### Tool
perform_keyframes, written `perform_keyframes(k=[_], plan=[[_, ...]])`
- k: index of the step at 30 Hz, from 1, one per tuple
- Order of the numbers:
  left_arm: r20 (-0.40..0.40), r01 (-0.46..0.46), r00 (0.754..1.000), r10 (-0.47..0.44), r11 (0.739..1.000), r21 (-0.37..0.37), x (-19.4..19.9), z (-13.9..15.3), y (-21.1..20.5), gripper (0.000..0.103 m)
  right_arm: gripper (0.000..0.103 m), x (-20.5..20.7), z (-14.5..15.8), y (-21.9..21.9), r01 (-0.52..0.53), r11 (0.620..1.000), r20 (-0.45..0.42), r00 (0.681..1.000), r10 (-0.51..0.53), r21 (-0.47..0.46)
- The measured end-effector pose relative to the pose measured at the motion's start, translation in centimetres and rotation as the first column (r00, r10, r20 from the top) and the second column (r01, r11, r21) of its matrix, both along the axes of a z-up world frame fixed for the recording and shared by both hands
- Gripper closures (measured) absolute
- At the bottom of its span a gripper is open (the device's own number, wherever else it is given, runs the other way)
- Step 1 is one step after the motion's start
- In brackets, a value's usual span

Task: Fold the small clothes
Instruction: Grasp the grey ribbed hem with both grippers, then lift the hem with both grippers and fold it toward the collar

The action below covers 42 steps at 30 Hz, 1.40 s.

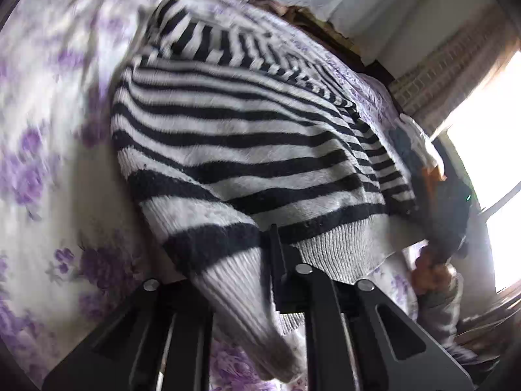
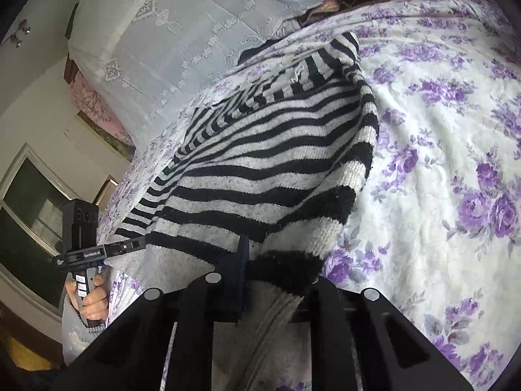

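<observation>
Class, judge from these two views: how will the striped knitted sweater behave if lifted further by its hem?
The striped sweater will likely sag between grip points, since it already drapes limply. Its thick ribbed knit suggests moderate weight and little slipping in the right gripper or left gripper.

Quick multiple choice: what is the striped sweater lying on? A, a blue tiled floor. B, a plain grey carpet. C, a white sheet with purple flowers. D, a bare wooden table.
C: the striped sweater spreads over a white sheet printed with purple flowers, with the right gripper and the left gripper each pinching its ribbed hem.
</observation>
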<state>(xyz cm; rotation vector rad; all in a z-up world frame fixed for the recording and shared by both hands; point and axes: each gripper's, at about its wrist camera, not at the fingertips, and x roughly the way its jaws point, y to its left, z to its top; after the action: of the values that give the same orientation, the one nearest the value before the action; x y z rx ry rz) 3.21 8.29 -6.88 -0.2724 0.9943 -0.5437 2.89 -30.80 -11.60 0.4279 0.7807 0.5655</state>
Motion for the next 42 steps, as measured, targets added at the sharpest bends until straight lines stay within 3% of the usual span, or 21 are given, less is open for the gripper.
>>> perform_keyframes(k=[3, 7, 13, 42], plan=[[0.071, -0.009, 0.997, 0.007, 1.000, 0.026, -0.8, 1.3, -0.2, 0.094, 0.091, -0.3, 0.4, -0.5, -0.001, 0.999, 0.025, 1.000, 0.000, 0.041], [0.087, -0.024, 0.996, 0.024, 1.000, -0.005, -0.4, 2.3, 0.6, 0.094, 0.092, 0.0, 1.2, -0.5, -0.017, 0.998, 0.036, 0.999, 0.015, 0.053], [0.121, -0.023, 0.993, 0.018, 0.999, 0.040, 0.9, 3.7, 0.1, 0.095, 0.092, 0.8, 2.9, 0.3, -0.043, 0.999, 0.060, 0.997, 0.041, 0.029], [0.158, -0.047, 0.987, 0.035, 0.996, 0.075, 9.4, 7.5, -1.2, 0.095, 0.092, 9.5, 8.2, 0.6, -0.033, 0.997, 0.091, 0.996, 0.027, 0.065]])
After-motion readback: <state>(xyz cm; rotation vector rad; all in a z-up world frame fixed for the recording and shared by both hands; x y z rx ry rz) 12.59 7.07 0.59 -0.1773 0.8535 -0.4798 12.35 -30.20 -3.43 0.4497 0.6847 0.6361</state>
